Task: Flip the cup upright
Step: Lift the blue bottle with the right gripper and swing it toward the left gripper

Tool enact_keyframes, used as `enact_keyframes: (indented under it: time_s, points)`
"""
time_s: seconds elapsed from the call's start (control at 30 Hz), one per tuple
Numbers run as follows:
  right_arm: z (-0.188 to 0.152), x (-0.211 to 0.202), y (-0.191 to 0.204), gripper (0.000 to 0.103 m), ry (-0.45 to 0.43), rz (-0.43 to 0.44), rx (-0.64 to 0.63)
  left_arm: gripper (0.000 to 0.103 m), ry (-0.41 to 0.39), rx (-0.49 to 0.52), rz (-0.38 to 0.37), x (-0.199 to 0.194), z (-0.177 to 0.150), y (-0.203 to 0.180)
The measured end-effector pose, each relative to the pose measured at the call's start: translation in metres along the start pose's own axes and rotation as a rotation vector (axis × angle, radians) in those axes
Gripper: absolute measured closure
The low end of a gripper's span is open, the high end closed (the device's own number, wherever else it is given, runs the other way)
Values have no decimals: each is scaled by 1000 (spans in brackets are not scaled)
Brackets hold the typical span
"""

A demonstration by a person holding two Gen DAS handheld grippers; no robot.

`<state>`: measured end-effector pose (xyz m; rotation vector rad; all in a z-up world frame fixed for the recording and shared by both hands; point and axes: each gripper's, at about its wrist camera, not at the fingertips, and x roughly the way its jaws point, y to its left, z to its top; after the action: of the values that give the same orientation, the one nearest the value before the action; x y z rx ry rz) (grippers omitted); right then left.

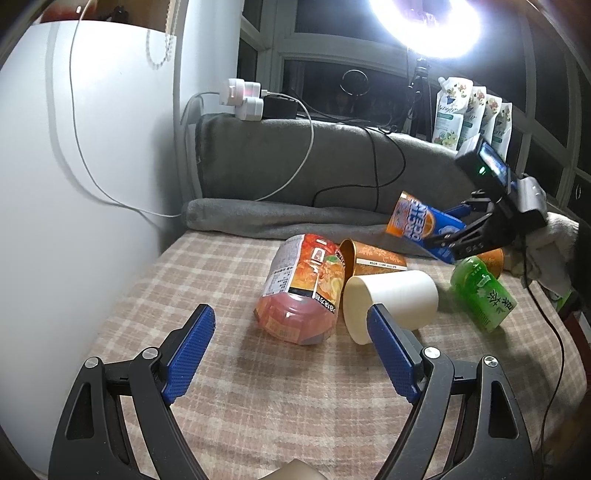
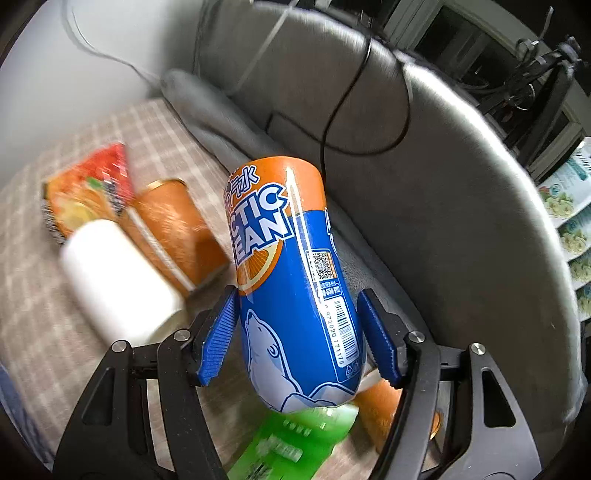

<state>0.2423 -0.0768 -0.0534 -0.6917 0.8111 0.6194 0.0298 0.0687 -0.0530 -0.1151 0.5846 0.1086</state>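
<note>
My right gripper [image 2: 295, 332] is shut on a blue and orange Arctic Ocean cup [image 2: 291, 280] and holds it tilted above the bed; it also shows in the left wrist view [image 1: 421, 227], gripped at the far right [image 1: 448, 238]. My left gripper [image 1: 291, 350] is open and empty, low over the checked blanket [image 1: 258, 406]. A white cup [image 1: 391, 301] lies on its side just past its right finger. An orange-red noodle cup [image 1: 303, 288], an orange cup [image 1: 373, 256] and a green cup [image 1: 484, 295] also lie on their sides.
A grey cushion [image 1: 295, 162] and rolled grey blanket [image 1: 258, 218] line the back. Cables, chargers [image 1: 243, 98] and a tripod with ring light [image 1: 421, 22] stand behind. Pouches [image 1: 472, 110] sit at the back right. A white wall [image 1: 74, 166] is on the left.
</note>
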Motion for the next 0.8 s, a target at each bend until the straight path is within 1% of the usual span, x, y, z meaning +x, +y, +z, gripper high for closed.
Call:
enact_keyframes:
  time_s: [0.2, 0.3, 0.43, 0.47, 0.53, 0.67, 0.8]
  points:
    - [-16, -37, 18, 35, -46, 65, 73, 18, -10, 6, -15, -9, -2, -4]
    - [-30, -50, 23, 35, -60, 117, 153, 18, -17, 13, -23, -14, -3, -7]
    - [-58, -65, 29, 35, -63, 186, 263, 18, -24, 25, -38, -21, -5, -11]
    - [-71, -69, 32, 35, -66, 208, 298, 18, -24, 27, -44, -23, -6, -12]
    - [-89, -70, 38, 35, -55, 265, 380, 18, -23, 30, -56, -25, -6, -16]
    - [-125, -72, 47, 35, -33, 320, 494, 18, -18, 37, -86, -29, -8, -23]
    - [-147, -65, 49, 35, -2, 362, 597, 18, -9, 58, -121, -32, -10, -33]
